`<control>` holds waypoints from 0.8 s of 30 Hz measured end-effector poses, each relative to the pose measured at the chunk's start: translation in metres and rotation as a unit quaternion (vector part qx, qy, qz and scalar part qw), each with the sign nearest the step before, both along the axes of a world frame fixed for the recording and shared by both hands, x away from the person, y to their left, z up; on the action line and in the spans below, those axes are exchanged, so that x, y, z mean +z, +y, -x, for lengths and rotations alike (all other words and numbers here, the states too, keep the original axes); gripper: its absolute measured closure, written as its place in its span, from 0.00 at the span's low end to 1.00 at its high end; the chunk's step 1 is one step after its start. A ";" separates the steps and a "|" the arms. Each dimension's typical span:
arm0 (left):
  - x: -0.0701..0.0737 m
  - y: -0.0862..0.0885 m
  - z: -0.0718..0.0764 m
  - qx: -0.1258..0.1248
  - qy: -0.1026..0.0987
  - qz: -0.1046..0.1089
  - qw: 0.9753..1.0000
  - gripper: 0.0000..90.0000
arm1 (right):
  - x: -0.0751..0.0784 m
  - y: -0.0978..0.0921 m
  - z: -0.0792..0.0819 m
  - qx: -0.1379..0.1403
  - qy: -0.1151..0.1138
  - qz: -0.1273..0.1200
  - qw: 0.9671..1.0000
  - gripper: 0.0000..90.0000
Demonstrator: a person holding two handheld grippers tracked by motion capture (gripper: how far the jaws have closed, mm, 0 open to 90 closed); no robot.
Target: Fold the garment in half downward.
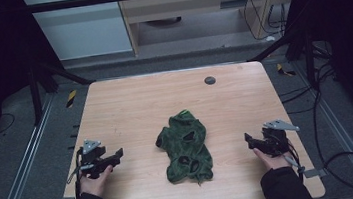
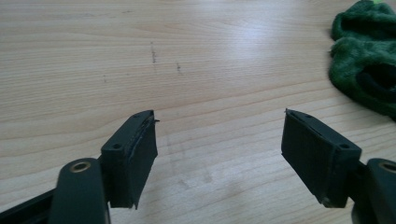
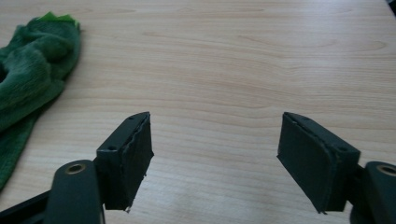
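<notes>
1. High view takes in the whole wooden table (image 1: pixel 129 100), with 1 crumpled green fleece cloth (image 1: pixel 186 146) lying at its middle, nearer the near edge than the far one; 1 small dark round disc (image 1: pixel 209 80) sits close to the far edge, and black cables (image 1: pixel 328 127) trail over the grey floor off the table's right edge.
2. The same view shows 2 hands in dark sleeves at the near edge: the left gripper (image 1: pixel 117 154) near the left edge and the right gripper (image 1: pixel 248 139) near the right edge, each well apart from the cloth, each carrying 1 grey three-cornered plate.
3. Left gripper view adds what the high view cannot: faint dark scuff marks (image 2: pixel 153 51) on the wood, and the cloth's (image 2: pixel 362 56) deep pile at the picture's upper right; the left gripper (image 2: pixel 219 116) has its 2 jaws spread wide, released, holding nothing, bare table between them.
4. Right gripper view shows the cloth (image 3: pixel 32 60) at its left with a bright green tip at its top; the right gripper (image 3: pixel 215 114) likewise has 2 jaws wide apart, gripping nothing, above bare wood.
</notes>
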State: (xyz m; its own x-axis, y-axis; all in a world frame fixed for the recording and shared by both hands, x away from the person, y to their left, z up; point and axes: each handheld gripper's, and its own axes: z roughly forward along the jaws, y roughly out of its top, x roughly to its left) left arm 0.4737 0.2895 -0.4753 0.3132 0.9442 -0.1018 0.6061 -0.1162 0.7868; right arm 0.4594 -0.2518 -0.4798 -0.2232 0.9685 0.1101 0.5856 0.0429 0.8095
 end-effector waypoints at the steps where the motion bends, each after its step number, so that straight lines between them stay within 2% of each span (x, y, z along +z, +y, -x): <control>1: 0.000 -0.001 0.000 -0.003 -0.002 0.000 1.000 0.30 | 0.000 0.000 0.000 0.000 0.000 0.000 1.000 0.32; 3: 0.001 -0.005 0.000 -0.010 -0.001 0.000 1.000 0.33 | 0.001 0.002 0.001 0.019 0.005 -0.005 1.000 0.37; 6: 0.004 -0.011 0.001 -0.025 -0.002 0.004 1.000 0.35 | 0.003 0.004 0.002 0.033 0.010 -0.008 0.999 0.41; 11: 0.005 -0.017 0.001 -0.043 0.001 0.001 0.999 0.36 | 0.007 0.008 0.002 0.045 0.011 -0.011 0.999 0.42; 14: 0.008 -0.020 0.000 -0.051 0.001 0.001 0.999 0.36 | 0.011 0.011 0.001 0.056 0.008 -0.023 0.998 0.42; 20: 0.016 -0.024 -0.003 -0.054 -0.011 0.001 0.998 0.36 | 0.019 0.017 -0.005 0.077 0.006 -0.015 0.997 0.41; 24: 0.025 -0.029 -0.008 -0.060 -0.023 0.003 0.998 0.35 | 0.028 0.020 -0.008 0.081 0.001 -0.021 0.996 0.41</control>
